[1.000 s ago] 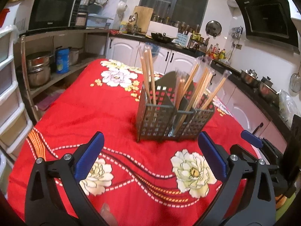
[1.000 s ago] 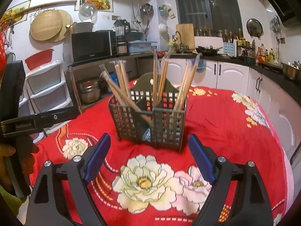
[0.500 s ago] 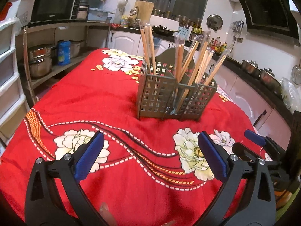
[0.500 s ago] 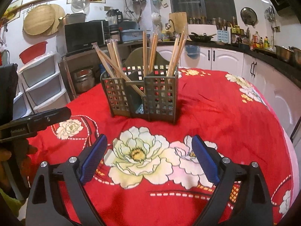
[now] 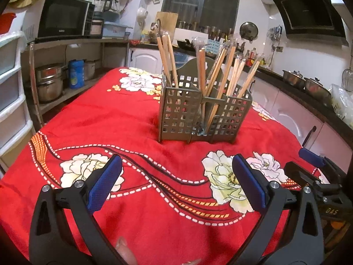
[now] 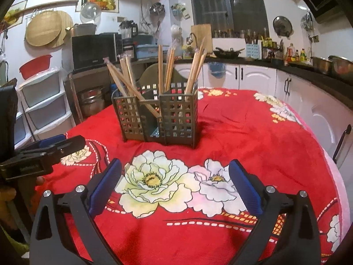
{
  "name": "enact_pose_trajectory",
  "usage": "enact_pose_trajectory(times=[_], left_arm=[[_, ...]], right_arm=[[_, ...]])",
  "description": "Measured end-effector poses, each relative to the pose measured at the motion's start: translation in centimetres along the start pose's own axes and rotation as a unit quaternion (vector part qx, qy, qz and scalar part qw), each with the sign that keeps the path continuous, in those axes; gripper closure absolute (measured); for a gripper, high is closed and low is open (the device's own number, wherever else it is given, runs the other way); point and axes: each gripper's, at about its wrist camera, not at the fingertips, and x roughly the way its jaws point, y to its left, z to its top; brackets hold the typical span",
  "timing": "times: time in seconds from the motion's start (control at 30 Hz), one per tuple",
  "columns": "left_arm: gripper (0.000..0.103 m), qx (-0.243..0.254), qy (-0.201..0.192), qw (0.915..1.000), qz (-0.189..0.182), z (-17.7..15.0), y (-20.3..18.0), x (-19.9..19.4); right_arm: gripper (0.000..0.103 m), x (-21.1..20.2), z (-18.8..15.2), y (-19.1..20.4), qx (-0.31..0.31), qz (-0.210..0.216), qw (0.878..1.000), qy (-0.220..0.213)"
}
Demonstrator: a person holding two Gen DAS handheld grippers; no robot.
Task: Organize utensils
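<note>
A grey slotted utensil caddy [image 5: 183, 112] [image 6: 176, 119] stands upright mid-table on the red flowered cloth, with several wrapped wooden chopsticks [image 5: 167, 59] [image 6: 161, 66] leaning in its compartments. My left gripper [image 5: 176, 183] hovers low over the cloth in front of the caddy, open, nothing between its blue pads. My right gripper [image 6: 175, 187] sits beside it, also well short of the caddy; its jaws are still opening and hold nothing. Each gripper shows at the edge of the other's view, the right one [image 5: 317, 167] and the left one [image 6: 44, 152].
The round table [image 6: 286, 154] drops off at right towards white cabinets and a dark counter [image 5: 308, 92] with pots. A shelf with a microwave [image 5: 64, 19] and pots, and white plastic drawers [image 6: 44, 101], stand at left. A fingertip [image 5: 123, 249] shows at the bottom edge.
Both grippers have sunk towards the cloth and drawn back a little, so the caddy now sits higher in both views. The right jaws have spread slightly wider.
</note>
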Motion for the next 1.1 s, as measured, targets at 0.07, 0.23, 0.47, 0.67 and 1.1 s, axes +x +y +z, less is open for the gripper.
enact_pose_trajectory(times=[0.07, 0.23, 0.47, 0.67, 1.1], left_arm=[[0.012, 0.004, -0.007, 1.0, -0.002, 0.2, -0.2, 0.0], [0.012, 0.009, -0.03, 0.9995, -0.001, 0.8, -0.5, 0.1], [0.012, 0.017, -0.063, 0.9978, -0.009, 1.4, -0.9, 0.1], [0.012, 0.019, -0.073, 0.9971, -0.008, 1.3, -1.2, 0.7], [0.012, 0.014, -0.067, 0.9976, -0.006, 1.1, -1.0, 1.3]], right_arm=[[0.008, -0.4, 0.1, 0.0, -0.001, -0.007, 1.0, -0.016], [0.007, -1.0, 0.3, -0.2, 0.003, -0.027, 0.998, -0.048], [0.007, -1.5, 0.5, -0.4, 0.006, -0.047, 0.995, -0.082], [0.007, -1.2, 0.5, -0.6, 0.01, -0.053, 0.995, -0.084], [0.007, -0.8, 0.2, -0.3, 0.006, -0.05, 0.996, -0.074]])
